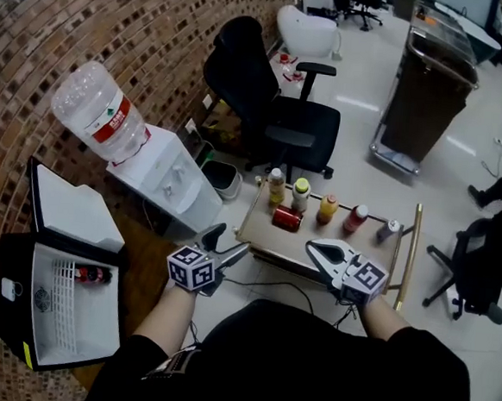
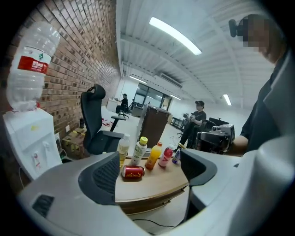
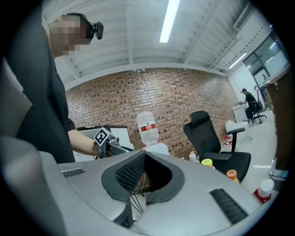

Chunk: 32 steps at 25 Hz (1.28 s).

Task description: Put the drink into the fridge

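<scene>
Several drink bottles stand in a row on a low wooden table, among them a yellow-capped white bottle and an orange one. A red can lies on its side in front of them. The small black fridge at lower left stands open, with one dark bottle on its wire shelf. My left gripper hovers before the table, open and empty. In the left gripper view the red can shows beyond the left gripper. My right gripper is shut and empty; in its own view the right gripper has its tips meeting.
A white water dispenser with a big bottle stands against the brick wall, between fridge and table. Behind the table are a black office chair, a small bin and a dark trolley. A seated person is at right.
</scene>
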Each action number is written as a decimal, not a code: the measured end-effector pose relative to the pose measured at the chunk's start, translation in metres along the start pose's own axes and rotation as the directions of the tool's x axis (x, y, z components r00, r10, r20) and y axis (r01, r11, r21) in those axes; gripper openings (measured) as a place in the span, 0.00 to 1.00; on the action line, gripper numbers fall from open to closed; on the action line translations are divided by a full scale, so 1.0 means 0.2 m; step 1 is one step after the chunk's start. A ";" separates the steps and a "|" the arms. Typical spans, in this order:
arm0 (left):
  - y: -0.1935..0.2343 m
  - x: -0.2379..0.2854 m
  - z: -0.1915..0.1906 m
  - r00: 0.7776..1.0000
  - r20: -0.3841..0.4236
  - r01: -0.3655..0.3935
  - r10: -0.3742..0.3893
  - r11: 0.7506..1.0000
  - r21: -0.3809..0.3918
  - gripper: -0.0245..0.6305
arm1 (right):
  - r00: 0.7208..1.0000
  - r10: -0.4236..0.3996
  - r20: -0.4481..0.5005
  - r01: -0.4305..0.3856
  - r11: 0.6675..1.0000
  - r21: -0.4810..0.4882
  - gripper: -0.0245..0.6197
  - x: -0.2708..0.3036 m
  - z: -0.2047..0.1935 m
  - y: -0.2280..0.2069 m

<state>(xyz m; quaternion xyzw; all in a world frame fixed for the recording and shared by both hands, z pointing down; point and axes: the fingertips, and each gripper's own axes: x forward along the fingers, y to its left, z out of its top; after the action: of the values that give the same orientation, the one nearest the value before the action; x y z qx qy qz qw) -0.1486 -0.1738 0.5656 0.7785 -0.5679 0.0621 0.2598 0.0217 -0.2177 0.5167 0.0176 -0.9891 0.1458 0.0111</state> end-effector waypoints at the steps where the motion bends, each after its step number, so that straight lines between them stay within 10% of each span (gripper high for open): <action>1: 0.00 0.11 -0.02 1.000 -0.026 0.004 -0.004 1.000 0.000 0.67 | 1.000 -0.022 0.002 0.022 1.000 0.007 0.04 -0.06 -0.01 -0.05; 9: 0.06 0.82 -0.32 0.960 -0.279 -0.007 -0.010 0.998 -0.062 0.92 | 0.983 -0.185 0.009 0.184 0.981 0.064 0.04 -0.49 -0.10 -0.32; 19: 0.36 1.41 -0.72 0.833 -0.528 -0.189 0.164 0.982 0.008 0.96 | 0.927 -0.371 -0.050 0.374 0.912 0.169 0.04 -0.91 -0.33 -0.42; 26: 0.46 1.56 -0.89 0.761 -0.602 -0.240 0.241 0.967 0.085 0.96 | 0.912 -0.401 -0.090 0.411 0.888 0.206 0.04 -0.97 -0.44 -0.44; 32: 0.50 1.64 -0.85 0.744 -0.605 -0.280 0.283 0.955 0.103 0.96 | 0.902 -0.419 -0.107 0.432 0.877 0.208 0.04 -1.01 -0.46 -0.43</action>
<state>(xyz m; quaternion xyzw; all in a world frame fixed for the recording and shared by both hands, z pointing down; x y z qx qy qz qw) -0.0929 -0.3950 0.8741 0.6220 -0.5633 0.3512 0.4153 0.2278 -0.2680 0.6234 0.2312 -0.9370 0.2522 0.0700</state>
